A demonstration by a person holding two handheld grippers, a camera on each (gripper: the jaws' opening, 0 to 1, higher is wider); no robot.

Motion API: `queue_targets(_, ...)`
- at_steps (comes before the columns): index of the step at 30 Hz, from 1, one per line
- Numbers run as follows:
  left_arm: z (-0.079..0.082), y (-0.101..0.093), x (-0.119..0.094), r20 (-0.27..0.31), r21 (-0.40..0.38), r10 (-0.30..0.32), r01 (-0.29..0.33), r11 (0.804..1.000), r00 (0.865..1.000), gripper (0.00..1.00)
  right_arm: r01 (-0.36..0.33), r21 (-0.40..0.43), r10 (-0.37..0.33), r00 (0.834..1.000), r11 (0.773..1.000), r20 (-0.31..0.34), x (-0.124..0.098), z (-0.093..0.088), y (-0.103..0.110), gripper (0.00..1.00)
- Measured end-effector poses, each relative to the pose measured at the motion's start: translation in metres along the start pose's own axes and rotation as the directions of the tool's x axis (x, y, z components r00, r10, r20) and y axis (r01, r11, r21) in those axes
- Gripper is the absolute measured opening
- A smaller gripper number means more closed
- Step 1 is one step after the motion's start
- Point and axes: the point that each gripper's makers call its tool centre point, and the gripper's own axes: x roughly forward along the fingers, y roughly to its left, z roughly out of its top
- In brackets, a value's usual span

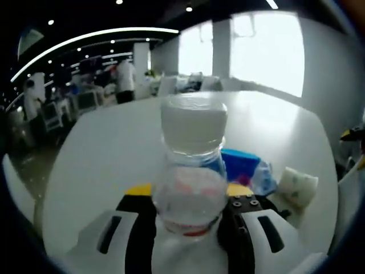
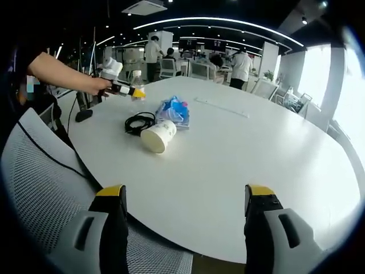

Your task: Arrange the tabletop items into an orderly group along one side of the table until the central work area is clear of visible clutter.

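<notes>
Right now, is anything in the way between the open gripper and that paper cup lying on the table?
Nothing visible. The right gripper hangs open off the table's near edge, and bare tabletop lies between it and the tipped paper cup.

Left gripper view: camera sits low over the white desk [image 1: 114, 148], facing across it toward bright windows; a clear bottle [image 1: 191, 165] held between that tool's [image 1: 191, 220] jaws stands very close to the lens and blocks the centre.

Right gripper view: camera is off the desk [image 2: 239, 165] edge, above a mesh chair [image 2: 40, 188], looking along the desk toward the office behind; its tool [image 2: 185, 208] frames the bottom, jaws wide apart.

Shared: both see the desk, the lying paper cup [image 1: 297, 185] [image 2: 158, 136] and blue bag [image 1: 242, 162] [image 2: 174, 109]. The right view also catches the left tool [image 2: 122, 88] far off, at the desk's far-left edge.
</notes>
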Motion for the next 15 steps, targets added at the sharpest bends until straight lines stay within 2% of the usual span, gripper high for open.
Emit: queue_targets(15, 0.0041, 0.0053, 0.0015, 0.008, -0.018, 0.099, -0.099, 0.995, 0.995, 0.38, 0.007, -0.001, -0.007, 1.0, 1.0, 0.005, 0.0, 0.0008, -0.0014, 0.85)
